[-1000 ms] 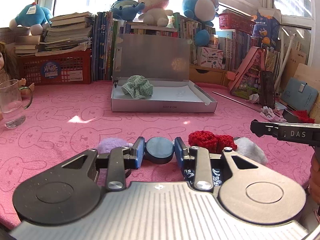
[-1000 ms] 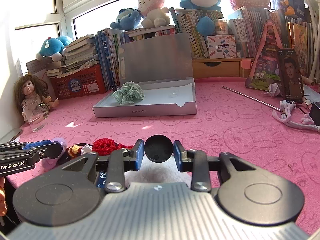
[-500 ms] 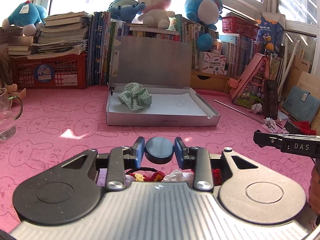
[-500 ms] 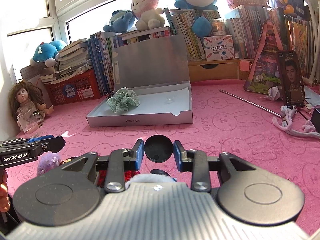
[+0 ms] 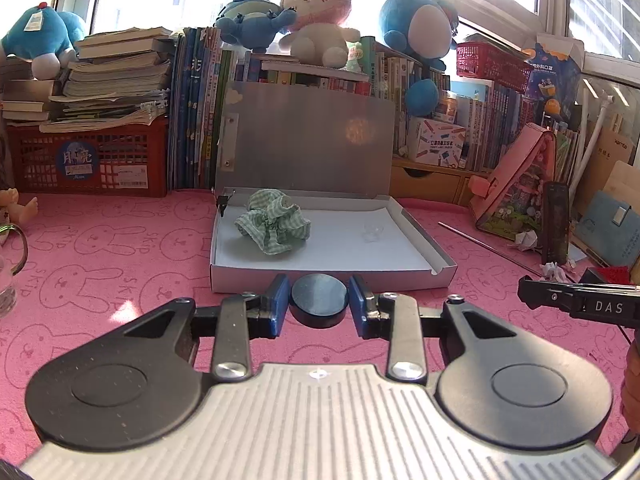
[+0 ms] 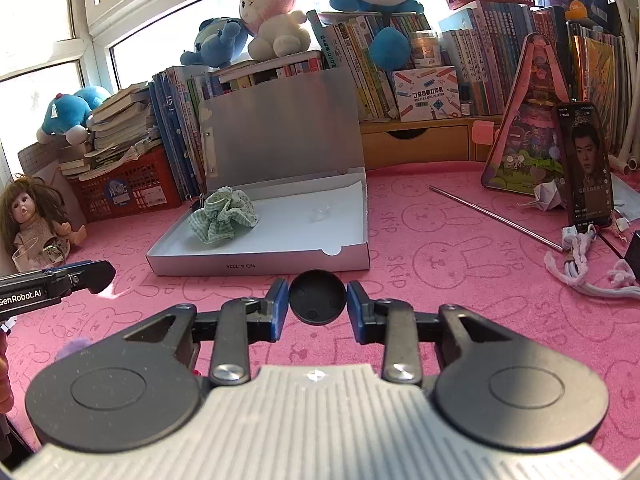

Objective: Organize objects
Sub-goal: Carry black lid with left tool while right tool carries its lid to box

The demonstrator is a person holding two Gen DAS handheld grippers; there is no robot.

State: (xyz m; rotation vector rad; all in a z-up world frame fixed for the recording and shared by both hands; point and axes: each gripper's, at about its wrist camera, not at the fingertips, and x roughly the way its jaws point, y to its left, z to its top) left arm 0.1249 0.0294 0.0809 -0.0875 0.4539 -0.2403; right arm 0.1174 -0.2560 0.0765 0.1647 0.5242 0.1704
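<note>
Doll [image 6: 30,220]: far left in the right wrist view, sitting against the wall, a glass [image 6: 28,258] just in front of her.
Crate [image 5: 90,160]: red, left of the box, books stacked on top.
Left tongs [image 5: 319,306]: blue pads spread apart, nothing between them but the black round disc of the rig itself; they hang over the pink counter [image 5: 120,256], aimed straight at the box's front wall.
Box [image 5: 332,276]: grey, flat, lid standing upright at the back; long axis runs left to right across the left tongs' line, front wall just ahead of the pads.
Scrunchie [image 5: 274,222]: green check, crumpled, lying in the box's back-left corner, ahead of the left tongs and slightly left; no clear long axis to it.
Clear bit [image 5: 372,232]: small, see-through, on the box floor right of the scrunchie; too faint to name.
Right tongs [image 6: 318,306]: also spread wide and empty, over the counter, just short of the box's front right end.
Box from the right [image 6: 260,266]: sits skewed here, the scrunchie [image 6: 224,216] ahead and well left of these tongs.
Rod [image 6: 496,216]: thin metal, lying diagonally on the counter right of the box.
Phone [image 6: 588,168]: propped upright, far right.
</note>
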